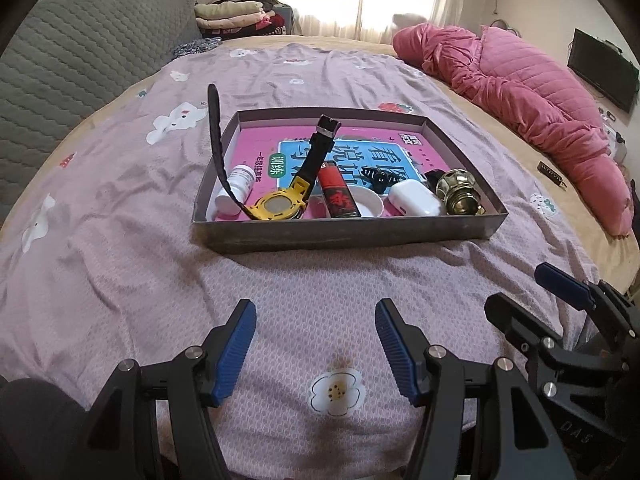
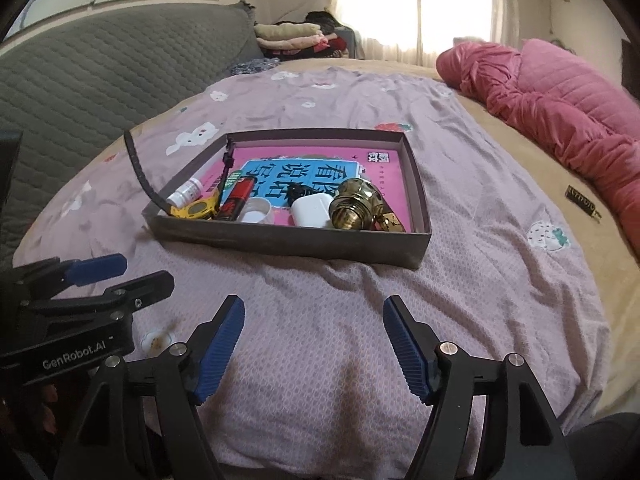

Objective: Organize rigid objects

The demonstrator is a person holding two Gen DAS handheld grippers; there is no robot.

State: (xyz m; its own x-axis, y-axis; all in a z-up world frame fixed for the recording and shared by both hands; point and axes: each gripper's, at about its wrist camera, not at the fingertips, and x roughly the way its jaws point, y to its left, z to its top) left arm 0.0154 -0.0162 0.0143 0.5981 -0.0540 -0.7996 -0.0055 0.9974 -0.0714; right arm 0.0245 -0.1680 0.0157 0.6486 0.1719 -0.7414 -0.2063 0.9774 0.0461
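A shallow grey box [image 1: 344, 232] [image 2: 280, 242] sits on the bed with a pink book lining its floor. Along its near side lie a white pill bottle [image 1: 236, 188], a yellow watch [image 1: 280, 206] with black straps, a red lighter [image 1: 338, 196], a white lid [image 1: 370, 202], a black clip [image 1: 382, 178], a white earbud case [image 1: 414, 198] and a brass door knob [image 1: 458, 192] [image 2: 356, 204]. My left gripper [image 1: 316, 344] is open and empty, short of the box. My right gripper [image 2: 314, 346] is open and empty beside it.
A lilac floral sheet [image 1: 120, 264] covers the bed. A pink quilt [image 1: 532, 104] is bunched at the right. A small dark object [image 1: 552, 174] lies on the tan blanket near it. A grey sofa [image 1: 80, 52] stands at the left, folded clothes [image 1: 236, 16] behind.
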